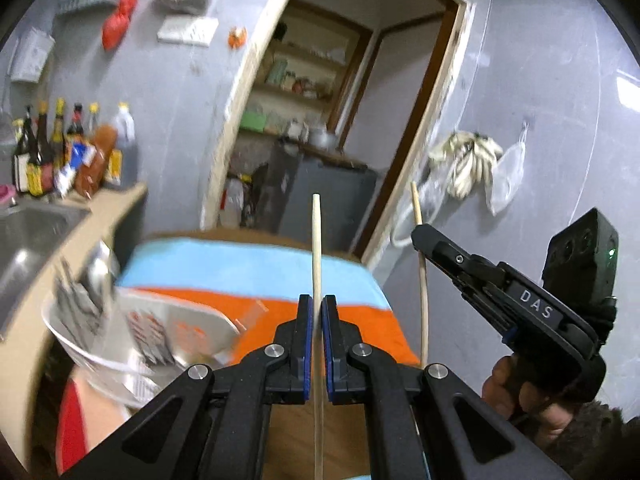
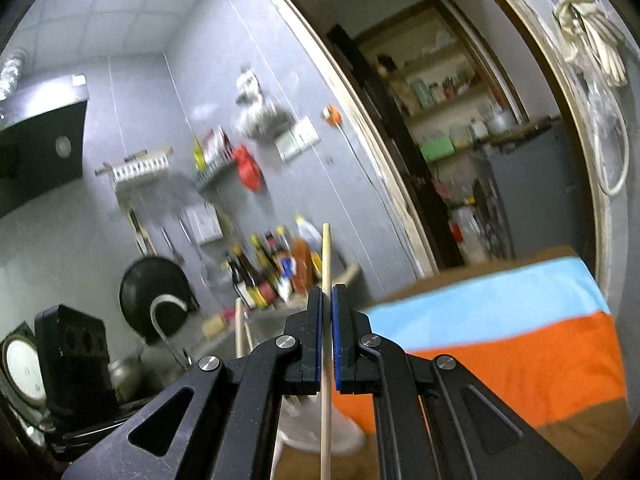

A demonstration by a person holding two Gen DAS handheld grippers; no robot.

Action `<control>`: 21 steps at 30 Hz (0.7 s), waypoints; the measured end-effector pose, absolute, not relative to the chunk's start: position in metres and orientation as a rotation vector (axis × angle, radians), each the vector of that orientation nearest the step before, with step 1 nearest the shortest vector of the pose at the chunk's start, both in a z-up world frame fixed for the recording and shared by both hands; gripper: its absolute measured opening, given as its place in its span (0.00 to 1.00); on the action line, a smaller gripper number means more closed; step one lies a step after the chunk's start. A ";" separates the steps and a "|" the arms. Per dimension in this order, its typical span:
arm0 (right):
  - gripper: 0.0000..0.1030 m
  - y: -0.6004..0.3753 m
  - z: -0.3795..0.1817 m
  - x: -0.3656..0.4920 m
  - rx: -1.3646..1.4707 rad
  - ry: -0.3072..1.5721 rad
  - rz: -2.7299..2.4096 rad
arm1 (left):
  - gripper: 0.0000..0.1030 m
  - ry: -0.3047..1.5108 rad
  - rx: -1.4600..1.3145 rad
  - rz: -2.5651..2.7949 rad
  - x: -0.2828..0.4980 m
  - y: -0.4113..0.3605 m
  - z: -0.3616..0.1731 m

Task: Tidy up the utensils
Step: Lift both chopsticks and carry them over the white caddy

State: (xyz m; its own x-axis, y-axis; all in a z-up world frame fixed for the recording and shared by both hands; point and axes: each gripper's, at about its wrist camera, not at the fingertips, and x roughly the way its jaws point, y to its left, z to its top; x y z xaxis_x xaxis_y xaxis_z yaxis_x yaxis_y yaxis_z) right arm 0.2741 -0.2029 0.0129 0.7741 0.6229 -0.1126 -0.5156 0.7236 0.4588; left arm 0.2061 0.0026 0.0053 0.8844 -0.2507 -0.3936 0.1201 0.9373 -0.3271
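My left gripper is shut on a pale wooden chopstick that stands upright between its blue pads. My right gripper is shut on a second wooden chopstick, also upright. In the left wrist view the right gripper shows at the right, held by a hand, with its chopstick passing through it. Both are raised above an orange and blue cloth on the table. A clear bowl with metal utensils sits at the left of the cloth, blurred.
A steel sink and a counter with sauce bottles lie to the left. An open doorway to a pantry is ahead. A black pan hangs on the wall. A white container stands below the right gripper.
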 end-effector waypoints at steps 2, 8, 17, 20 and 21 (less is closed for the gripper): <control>0.04 -0.182 0.025 0.278 0.431 0.220 0.633 | 0.05 0.405 -0.298 -0.176 0.204 0.023 0.020; 0.04 -0.125 0.045 0.284 0.431 0.118 0.599 | 0.05 0.315 -0.289 -0.108 0.208 0.084 0.047; 0.04 -0.068 0.035 0.285 0.392 0.020 0.444 | 0.05 0.235 -0.349 -0.035 0.233 0.162 0.036; 0.04 -0.059 0.022 0.284 0.373 -0.009 0.418 | 0.05 0.236 -0.359 -0.049 0.245 0.173 0.020; 0.04 -0.057 0.018 0.284 0.370 -0.013 0.411 | 0.05 0.233 -0.360 -0.051 0.248 0.174 0.015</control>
